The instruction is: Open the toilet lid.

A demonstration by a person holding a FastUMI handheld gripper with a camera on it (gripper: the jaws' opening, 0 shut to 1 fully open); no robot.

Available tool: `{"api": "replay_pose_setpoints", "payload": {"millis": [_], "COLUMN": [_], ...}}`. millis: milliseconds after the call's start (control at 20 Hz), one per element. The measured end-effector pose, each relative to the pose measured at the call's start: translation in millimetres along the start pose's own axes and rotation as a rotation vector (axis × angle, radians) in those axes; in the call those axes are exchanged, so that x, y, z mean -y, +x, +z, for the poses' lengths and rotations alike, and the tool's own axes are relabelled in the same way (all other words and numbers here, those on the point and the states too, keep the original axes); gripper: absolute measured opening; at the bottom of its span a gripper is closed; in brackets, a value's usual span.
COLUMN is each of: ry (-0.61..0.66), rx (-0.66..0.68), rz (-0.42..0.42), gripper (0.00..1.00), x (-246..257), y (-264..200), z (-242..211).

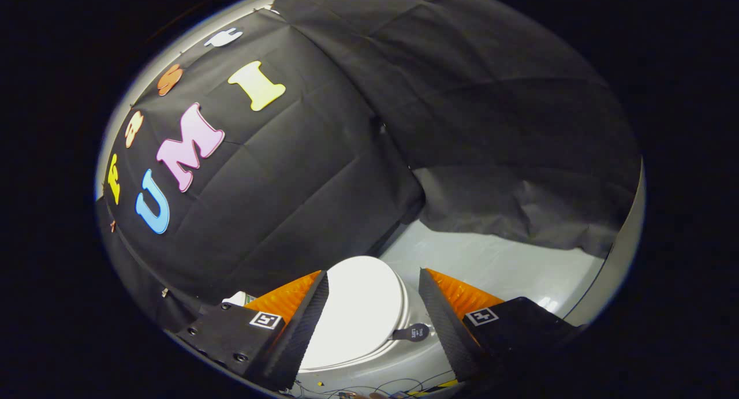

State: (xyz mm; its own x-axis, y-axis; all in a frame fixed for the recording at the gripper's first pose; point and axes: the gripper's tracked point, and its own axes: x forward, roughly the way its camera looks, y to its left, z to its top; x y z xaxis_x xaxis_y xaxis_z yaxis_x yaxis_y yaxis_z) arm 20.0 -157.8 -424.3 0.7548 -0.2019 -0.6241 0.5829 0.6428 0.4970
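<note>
A white toilet lid (358,306) lies flat and closed on its seat, below and just ahead of the fingers. A small dark tab (413,332) sticks out from the lid's rim on the side of the right finger. My gripper (374,283) hovers above the lid, open, with nothing between its fingers. The left finger (306,318) covers one edge of the lid, and the right finger (441,318) stands beside the tab without touching it.
The toilet sits on a pale grey floor (508,266). Black cloth walls (462,127) hang close behind and to the left of it. Thin cables (369,387) lie on the floor near the toilet's front. A small white object (236,299) peeks out beside the left finger.
</note>
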Motion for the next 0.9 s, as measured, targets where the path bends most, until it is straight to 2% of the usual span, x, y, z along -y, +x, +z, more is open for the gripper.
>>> {"api": "replay_pose_setpoints", "payload": {"millis": [150, 500, 900], "ry": [0.077, 0.169, 0.298], "rx": [-0.064, -0.254, -0.368], "rz": [-0.030, -0.105, -0.086], "gripper": [0.99, 1.00, 0.97], "x": [30.5, 51.6, 66.4], "y": [18.7, 73.7, 93.5], "z": [-29.8, -92.0, -147.3]}}
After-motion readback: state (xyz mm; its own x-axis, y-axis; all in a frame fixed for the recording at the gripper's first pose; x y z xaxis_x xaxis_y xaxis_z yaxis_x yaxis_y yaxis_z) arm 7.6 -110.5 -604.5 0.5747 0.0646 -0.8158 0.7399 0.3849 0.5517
